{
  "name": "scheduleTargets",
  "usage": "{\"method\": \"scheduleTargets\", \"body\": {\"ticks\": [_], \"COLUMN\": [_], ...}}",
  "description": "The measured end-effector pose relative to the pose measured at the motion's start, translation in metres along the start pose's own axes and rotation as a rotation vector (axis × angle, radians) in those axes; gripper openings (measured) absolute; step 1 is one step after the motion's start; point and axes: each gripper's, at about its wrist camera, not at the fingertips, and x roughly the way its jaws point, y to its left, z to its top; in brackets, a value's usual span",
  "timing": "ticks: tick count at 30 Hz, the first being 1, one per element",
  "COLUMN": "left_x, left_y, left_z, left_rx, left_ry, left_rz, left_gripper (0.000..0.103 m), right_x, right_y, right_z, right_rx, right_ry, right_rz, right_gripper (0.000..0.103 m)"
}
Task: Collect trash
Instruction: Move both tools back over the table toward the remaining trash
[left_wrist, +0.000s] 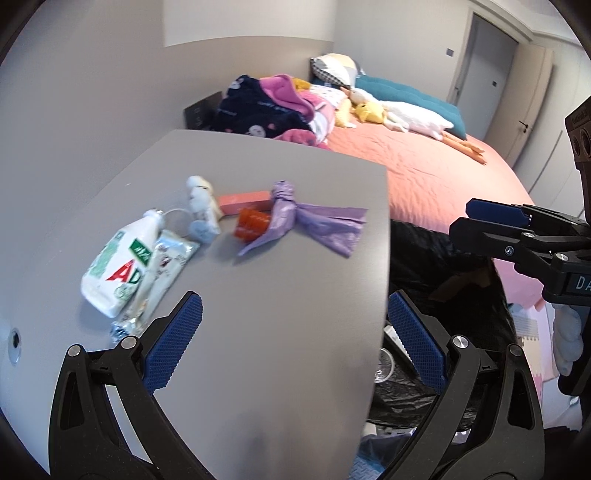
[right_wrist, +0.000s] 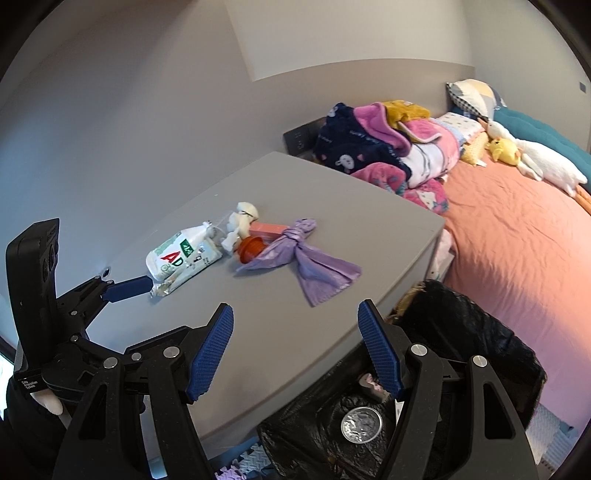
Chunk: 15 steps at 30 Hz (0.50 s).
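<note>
Two grippers hung over the grey desk (right_wrist: 280, 332), both with jaws spread and holding nothing: the left gripper (left_wrist: 295, 343) and the right gripper (right_wrist: 295, 350). Six bits of trash clustered toward the desk's far edge: one white bottle (right_wrist: 173, 254), one wrapper (right_wrist: 184, 273), one crumpled tissue (right_wrist: 240, 221), one pink box (right_wrist: 267, 229), one orange cap (right_wrist: 251, 249), one knotted purple bag (right_wrist: 299, 254). One black-lined bin (right_wrist: 461, 332) stood against the desk's right edge, beside the bed (right_wrist: 517, 251).
</note>
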Motion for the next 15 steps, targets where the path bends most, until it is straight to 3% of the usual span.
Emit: {"method": "scheduleTargets", "body": {"ticks": [15], "left_x": [0.007], "left_y": [0.05], "left_z": [-0.003], "left_rx": [-0.059], "left_ry": [0.01], "left_rz": [0.056], "left_gripper": [0.097], "right_x": [0.042], "right_y": [0.023], "right_z": [0.02], "right_rx": [-0.02], "right_ry": [0.032], "right_rz": [0.013], "right_gripper": [0.071]}}
